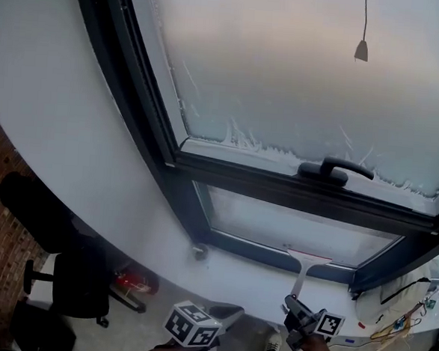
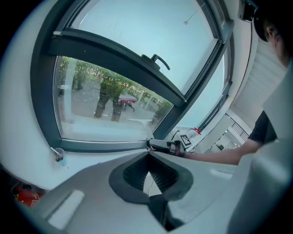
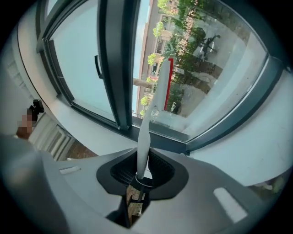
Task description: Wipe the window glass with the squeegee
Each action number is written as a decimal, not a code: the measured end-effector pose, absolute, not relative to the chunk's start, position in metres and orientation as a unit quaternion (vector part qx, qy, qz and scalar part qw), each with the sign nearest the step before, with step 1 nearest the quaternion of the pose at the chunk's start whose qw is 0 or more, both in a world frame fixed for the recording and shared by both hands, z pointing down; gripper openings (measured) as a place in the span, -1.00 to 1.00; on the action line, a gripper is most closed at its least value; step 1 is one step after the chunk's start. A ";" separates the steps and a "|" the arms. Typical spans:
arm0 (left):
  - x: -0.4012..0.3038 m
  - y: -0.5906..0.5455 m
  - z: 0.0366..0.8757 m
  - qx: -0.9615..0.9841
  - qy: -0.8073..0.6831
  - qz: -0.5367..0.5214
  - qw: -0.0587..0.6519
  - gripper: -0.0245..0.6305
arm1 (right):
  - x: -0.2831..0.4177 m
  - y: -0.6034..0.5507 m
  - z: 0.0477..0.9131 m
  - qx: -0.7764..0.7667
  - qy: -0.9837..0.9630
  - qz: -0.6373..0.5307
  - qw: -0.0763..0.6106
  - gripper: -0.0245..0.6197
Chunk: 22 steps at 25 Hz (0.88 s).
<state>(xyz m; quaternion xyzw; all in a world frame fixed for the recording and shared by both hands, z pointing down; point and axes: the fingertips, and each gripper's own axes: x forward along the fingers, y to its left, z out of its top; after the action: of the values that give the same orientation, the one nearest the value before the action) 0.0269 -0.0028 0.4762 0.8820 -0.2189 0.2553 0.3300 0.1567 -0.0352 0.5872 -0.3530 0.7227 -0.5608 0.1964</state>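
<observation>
cut off: left hand-held gripper point(image 1: 229, 313), bottom edge | too small: wires point(image 1: 400, 322)

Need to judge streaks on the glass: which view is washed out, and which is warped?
Head view: the upper pane is milky and blown out, and the chair at lower left is in shadow. Left gripper view: fisheye bends the window frame, but trees show clearly through the lower pane. Right gripper view: same bending, with the squeegee sharp against bright glass.
</observation>
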 end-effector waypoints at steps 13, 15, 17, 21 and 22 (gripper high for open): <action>-0.067 0.020 0.423 0.922 -0.185 0.182 0.287 -0.92 | 0.051 0.047 0.431 -0.397 0.783 -0.443 0.183 -0.65; -0.070 0.030 0.415 0.928 -0.166 0.173 0.286 -0.92 | 0.041 0.061 0.416 -0.406 0.786 -0.429 0.182 -0.65; -0.073 0.040 0.410 0.932 -0.148 0.170 0.285 -0.92 | 0.031 0.076 0.404 -0.410 0.789 -0.417 0.186 -0.65; -0.074 0.055 0.403 0.931 -0.130 0.155 0.303 -0.92 | 0.018 0.101 0.392 -0.417 0.796 -0.402 0.177 -0.65; -0.073 0.059 0.401 0.931 -0.129 0.151 0.306 -0.92 | 0.018 0.107 0.389 -0.419 0.797 -0.400 0.171 -0.65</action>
<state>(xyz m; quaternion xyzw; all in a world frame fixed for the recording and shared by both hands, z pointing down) -0.0732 0.0593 0.4010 0.9312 -0.1290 0.1507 0.3058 0.0175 0.1067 0.3894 -0.4189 0.7971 -0.3997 0.1714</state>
